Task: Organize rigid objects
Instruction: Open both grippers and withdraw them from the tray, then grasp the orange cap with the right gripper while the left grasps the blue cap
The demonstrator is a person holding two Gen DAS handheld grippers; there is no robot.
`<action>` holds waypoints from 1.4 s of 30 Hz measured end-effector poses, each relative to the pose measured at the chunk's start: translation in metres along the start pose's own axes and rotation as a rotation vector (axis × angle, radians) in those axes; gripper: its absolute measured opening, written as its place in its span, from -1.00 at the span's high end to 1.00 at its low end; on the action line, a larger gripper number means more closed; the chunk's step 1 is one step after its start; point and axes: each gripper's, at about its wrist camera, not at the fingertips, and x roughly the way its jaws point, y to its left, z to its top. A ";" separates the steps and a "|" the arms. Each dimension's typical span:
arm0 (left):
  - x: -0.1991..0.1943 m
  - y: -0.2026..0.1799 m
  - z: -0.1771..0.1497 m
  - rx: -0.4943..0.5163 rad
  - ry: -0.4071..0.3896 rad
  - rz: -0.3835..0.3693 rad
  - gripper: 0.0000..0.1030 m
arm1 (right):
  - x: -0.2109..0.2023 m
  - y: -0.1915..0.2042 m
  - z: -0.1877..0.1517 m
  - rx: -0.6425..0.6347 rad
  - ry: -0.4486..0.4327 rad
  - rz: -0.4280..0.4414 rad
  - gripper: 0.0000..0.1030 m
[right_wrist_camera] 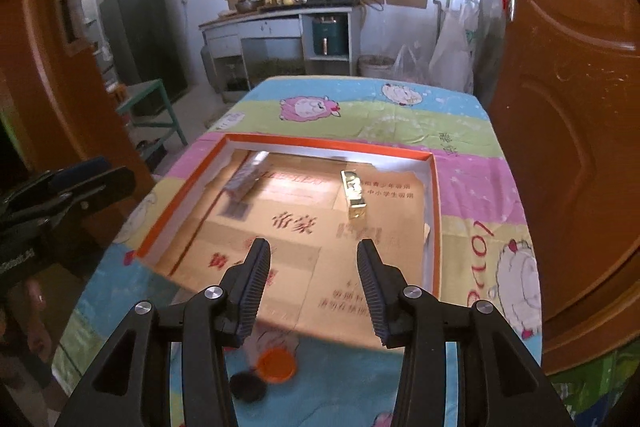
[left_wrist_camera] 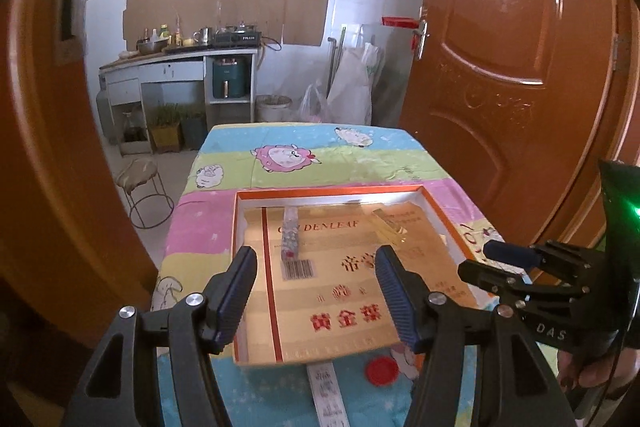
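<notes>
Orange-rimmed box (right_wrist_camera: 436, 211) at table (left_wrist_camera: 320, 163) centre: patterned bar (left_wrist_camera: 289, 233) toward far-left corner, gold block (right_wrist_camera: 354, 195) toward far-right. Red cap (left_wrist_camera: 383, 369) on cloth at near edge, beside possibly a paper strip (left_wrist_camera: 329, 395). Left gripper (left_wrist_camera: 316, 303), right gripper (right_wrist_camera: 312, 291): both spread, empty.

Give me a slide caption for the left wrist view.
Open left gripper above orange-rimmed tray holding a glittery bar and gold bar.
</notes>
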 end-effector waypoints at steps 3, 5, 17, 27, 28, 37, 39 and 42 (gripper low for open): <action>-0.013 -0.002 -0.010 0.002 0.003 0.004 -0.19 | -0.016 0.009 -0.012 -0.009 -0.013 0.001 0.09; -0.021 -0.003 -0.018 0.004 0.008 0.005 -0.19 | -0.026 0.017 -0.020 -0.017 -0.021 -0.004 0.09; -0.054 -0.004 -0.068 -0.007 0.023 -0.007 -0.19 | -0.054 0.036 -0.076 0.007 0.012 0.020 -0.30; -0.075 -0.011 -0.133 0.015 0.072 -0.008 -0.19 | -0.070 0.052 -0.142 0.000 0.038 0.044 -0.44; -0.076 -0.012 -0.137 0.017 0.075 -0.006 -0.19 | -0.073 0.057 -0.151 -0.028 0.031 0.045 -0.44; -0.086 -0.011 -0.163 0.006 0.074 -0.015 -0.19 | -0.069 0.087 -0.202 -0.196 0.035 0.053 -0.44; -0.087 -0.011 -0.165 0.002 0.082 -0.019 -0.19 | -0.063 0.090 -0.207 -0.225 0.037 0.042 -0.44; -0.088 -0.010 -0.167 -0.004 0.085 -0.016 -0.19 | -0.057 0.095 -0.212 -0.254 0.044 0.030 -0.32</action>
